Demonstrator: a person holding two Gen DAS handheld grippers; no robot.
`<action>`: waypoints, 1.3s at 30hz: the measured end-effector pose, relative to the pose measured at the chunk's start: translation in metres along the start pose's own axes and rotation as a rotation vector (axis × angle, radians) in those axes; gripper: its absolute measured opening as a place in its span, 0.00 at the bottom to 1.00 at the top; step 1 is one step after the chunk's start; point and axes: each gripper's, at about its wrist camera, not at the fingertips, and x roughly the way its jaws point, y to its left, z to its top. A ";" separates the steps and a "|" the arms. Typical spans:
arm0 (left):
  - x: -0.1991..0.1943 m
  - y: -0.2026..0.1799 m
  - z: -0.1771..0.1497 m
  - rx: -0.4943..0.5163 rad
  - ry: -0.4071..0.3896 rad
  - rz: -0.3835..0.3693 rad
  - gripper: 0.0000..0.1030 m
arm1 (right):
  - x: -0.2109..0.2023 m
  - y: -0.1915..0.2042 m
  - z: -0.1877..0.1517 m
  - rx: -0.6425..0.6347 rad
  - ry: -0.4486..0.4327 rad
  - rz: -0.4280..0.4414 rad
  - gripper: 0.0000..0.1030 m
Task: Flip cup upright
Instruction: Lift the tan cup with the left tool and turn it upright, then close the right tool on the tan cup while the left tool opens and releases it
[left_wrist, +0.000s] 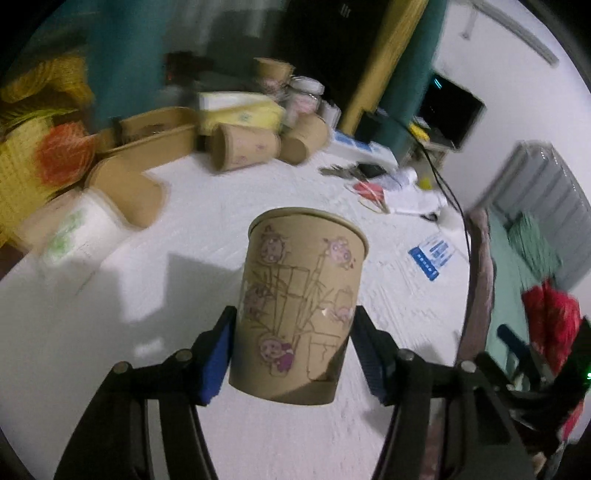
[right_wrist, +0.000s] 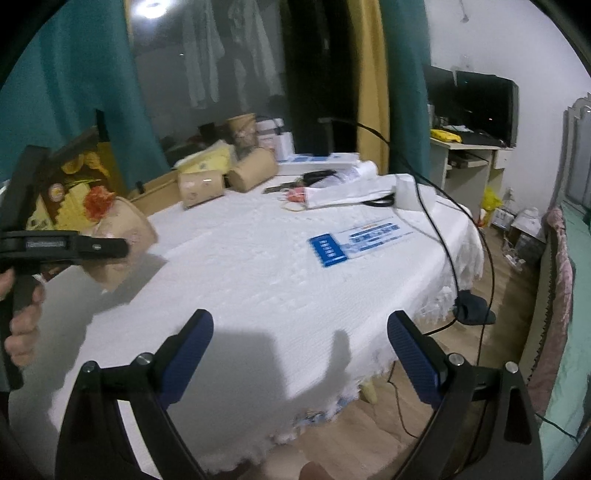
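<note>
Cup (left_wrist: 301, 306), brown paper with cartoon drawings, sits between the blue pads of the left gripper (left_wrist: 295, 354), lifted clear of the white-covered bench (left_wrist: 110, 332). Its rolled rim is at the far end and its narrower base at the near end, closest to the camera, so its long axis runs roughly along the way the jaws point, tilted a little to the right. The jaws are closed in on the cup's lower wall, one pad (left_wrist: 216, 363) on either side, and appear to grip it. From the right wrist view the same cup (right_wrist: 123, 243) shows at the far left, blurred, held in the left gripper (right_wrist: 110, 249) by a hand (right_wrist: 22, 332) above the bench (right_wrist: 258, 277). The right gripper (right_wrist: 301, 354) hangs over the near bench edge, jaws spread wide with nothing between them, well apart from the cup. The left hand is plainly the nearer; setting the cup base-down looks like what remains.
</note>
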 end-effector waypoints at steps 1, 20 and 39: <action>-0.015 0.005 -0.011 -0.036 -0.014 0.013 0.59 | -0.003 0.006 -0.003 -0.007 0.005 0.016 0.91; -0.092 0.075 -0.197 -0.631 0.005 -0.001 0.59 | -0.051 0.103 -0.034 -0.205 0.032 0.202 0.91; -0.156 0.070 -0.182 -0.474 -0.158 -0.026 0.78 | -0.054 0.154 -0.022 -0.360 0.098 0.321 0.91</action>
